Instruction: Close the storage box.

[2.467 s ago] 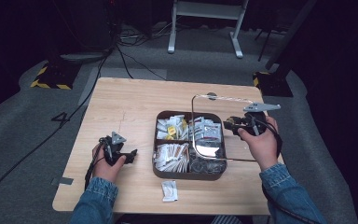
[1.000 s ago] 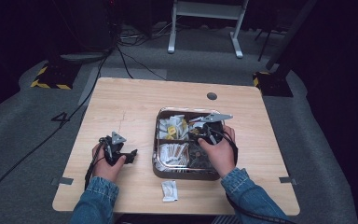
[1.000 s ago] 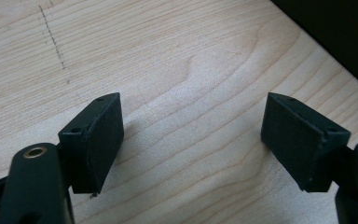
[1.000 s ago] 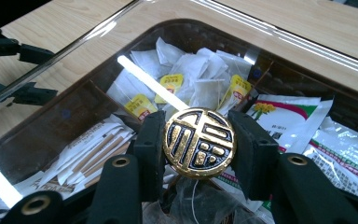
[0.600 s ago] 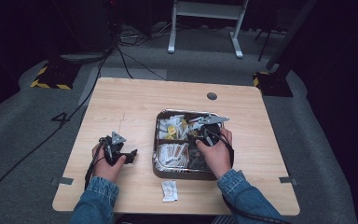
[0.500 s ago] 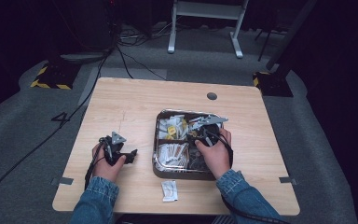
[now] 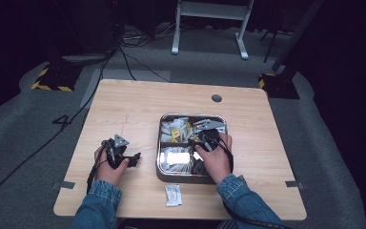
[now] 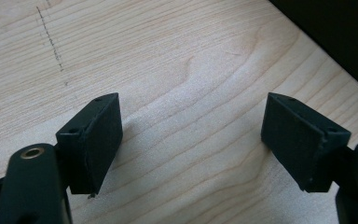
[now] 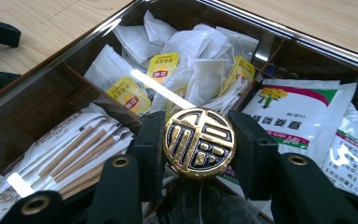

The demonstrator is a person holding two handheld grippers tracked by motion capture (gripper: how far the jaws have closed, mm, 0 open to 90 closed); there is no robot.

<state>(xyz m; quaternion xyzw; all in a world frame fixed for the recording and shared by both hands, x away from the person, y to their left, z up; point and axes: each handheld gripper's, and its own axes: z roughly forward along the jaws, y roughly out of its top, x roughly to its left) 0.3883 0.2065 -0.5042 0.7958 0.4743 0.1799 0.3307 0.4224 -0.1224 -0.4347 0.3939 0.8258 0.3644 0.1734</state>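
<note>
Right tool (image 9: pixel 199 144) clamped on the round gold knob (image 9: pixel 199 142) of a clear lid, holding it over the divided metal tray (image 7: pixel 161 143), probably to seat or lift it. Under it: tea bags (image 9: pixel 177 70), sachets (image 9: pixel 303 112). Left tool (image 8: pixel 193 140) wide, empty, parked on worktop (image 7: pixel 124 109) left of tray. Loose packet (image 7: pixel 173 194) lies in front of tray.

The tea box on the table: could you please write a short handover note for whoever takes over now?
Left tongs: open, empty, on the table left of the box.
Right tongs: shut on the gold knob of the clear lid.
Box: tea bags, stick packets, sachets.
Done: lid appears seated.
Left: probably release the knob; a loose sachet lies outside.
</note>
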